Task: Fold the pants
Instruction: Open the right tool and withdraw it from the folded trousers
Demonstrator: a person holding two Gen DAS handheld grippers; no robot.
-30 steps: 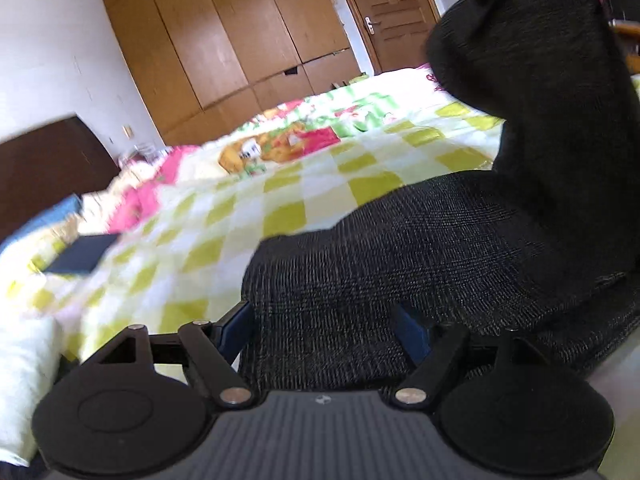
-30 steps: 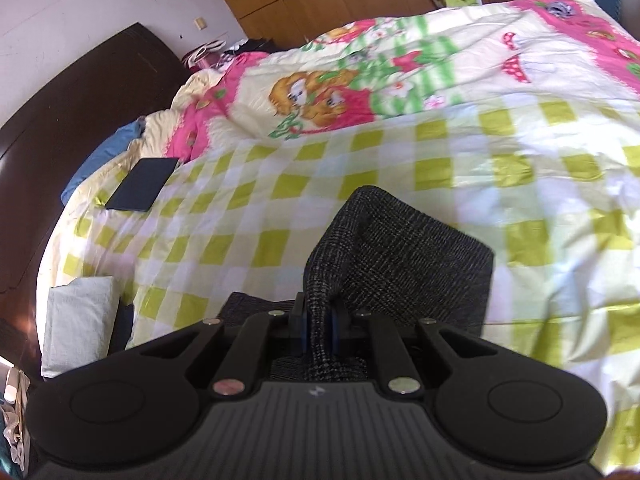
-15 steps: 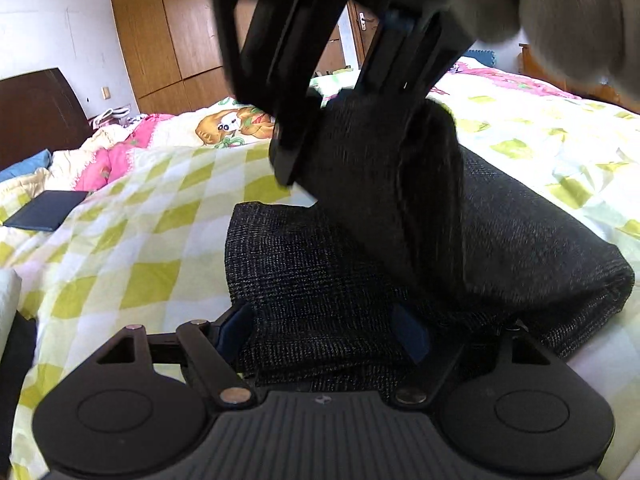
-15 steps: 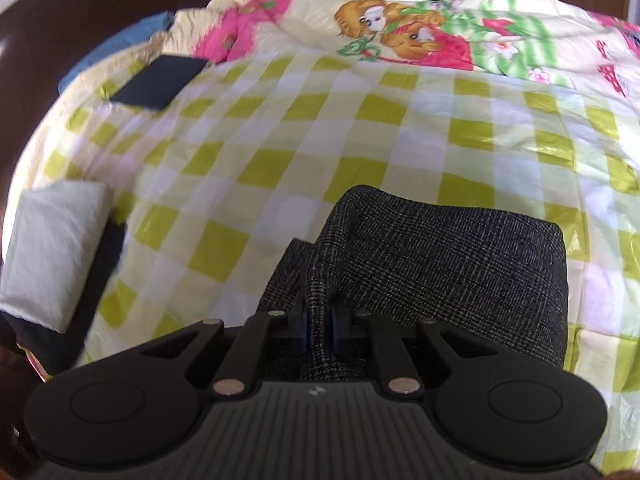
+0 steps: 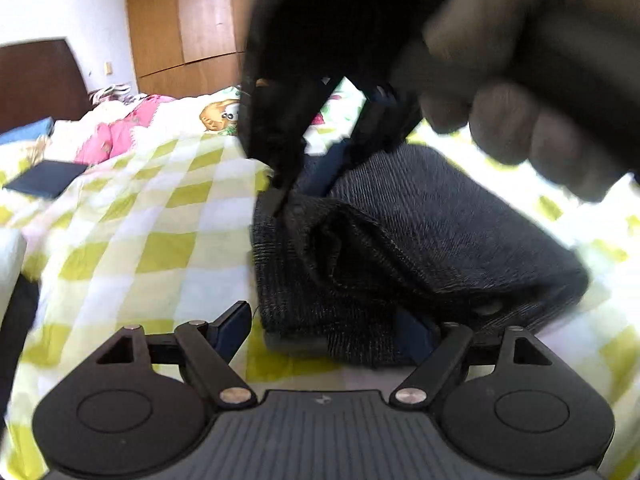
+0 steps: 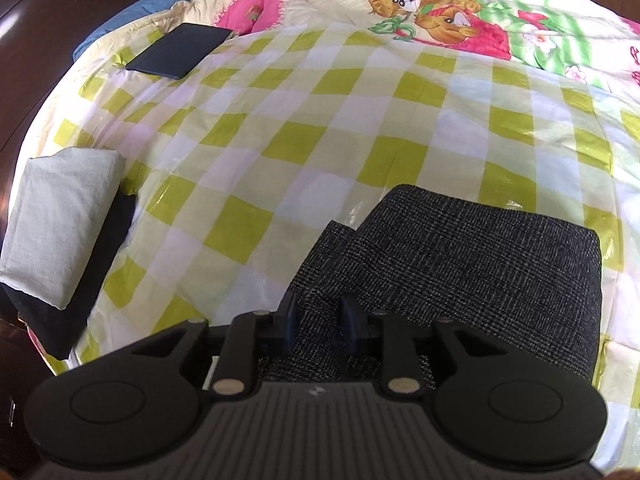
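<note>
Dark grey checked pants [image 6: 460, 256] lie folded in layers on the yellow-and-white checked sheet [image 6: 304, 136]. My right gripper [image 6: 319, 320] points down onto their near left corner. Its jaws are opening, and a ridge of the fabric still stands between the blue pads. In the left wrist view the same gripper [image 5: 304, 188] is a black blur over the pants [image 5: 420, 240], held by a gloved hand [image 5: 520, 80]. My left gripper [image 5: 324, 330] stands wide open at the pants' near edge. Its left finger [image 5: 234, 328] is clear of the cloth and its right finger is partly behind it.
A dark flat tablet-like case [image 6: 180, 50] lies at the far left of the bed. A folded white cloth [image 6: 60, 220] rests on something dark at the bed's left edge. A cartoon quilt [image 6: 440, 12] covers the far side. A wooden wardrobe [image 5: 192, 20] stands behind.
The right gripper came down and laid the lifted fold onto the lower layer, then its jaws parted. The left gripper slid sideways along the near edge; the pants now sit further right in its view.
</note>
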